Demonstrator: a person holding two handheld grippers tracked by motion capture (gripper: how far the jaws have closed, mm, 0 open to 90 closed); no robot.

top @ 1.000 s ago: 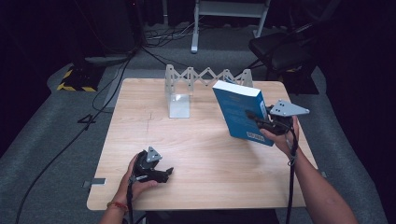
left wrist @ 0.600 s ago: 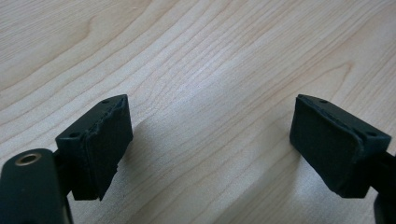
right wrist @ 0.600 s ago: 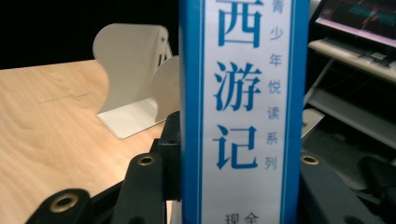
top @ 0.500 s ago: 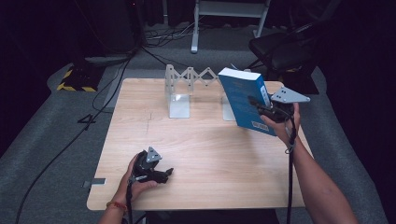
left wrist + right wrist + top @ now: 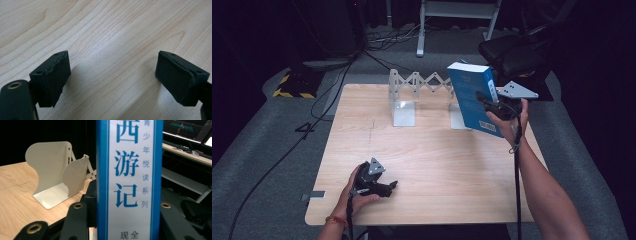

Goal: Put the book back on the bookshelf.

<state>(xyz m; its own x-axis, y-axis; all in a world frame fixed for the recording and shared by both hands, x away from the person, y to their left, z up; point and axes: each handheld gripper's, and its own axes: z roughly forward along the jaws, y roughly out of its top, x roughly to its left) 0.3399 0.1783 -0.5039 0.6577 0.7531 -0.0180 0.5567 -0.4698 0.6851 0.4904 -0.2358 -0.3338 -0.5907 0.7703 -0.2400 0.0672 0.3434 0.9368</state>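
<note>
One blue book [image 5: 474,97] hangs above the counter [image 5: 437,160] at about two o'clock, clamped in the right tool [image 5: 492,103], with its top tipped toward eleven o'clock. In the right gripper view its spine [image 5: 130,180] stands upright between the black jaws, white with blue Chinese characters and blue edges. The person's right hand [image 5: 512,120] grips the tool from the three o'clock side, a cable trailing down along the forearm.

Just beyond the book, at twelve o'clock on the counter, stands a white metal expanding bookend rack [image 5: 419,97]; its two upright plates sit on flat feet, joined by a zigzag lattice. The book's lower edge is near the right-hand plate; whether they touch I cannot tell.

At seven o'clock, well apart from the book, the left tool [image 5: 387,187] rests low over the counter in the person's left hand [image 5: 357,192]. In the left gripper view its jaws stand wide apart over bare wood [image 5: 112,37], gripping nothing.
</note>
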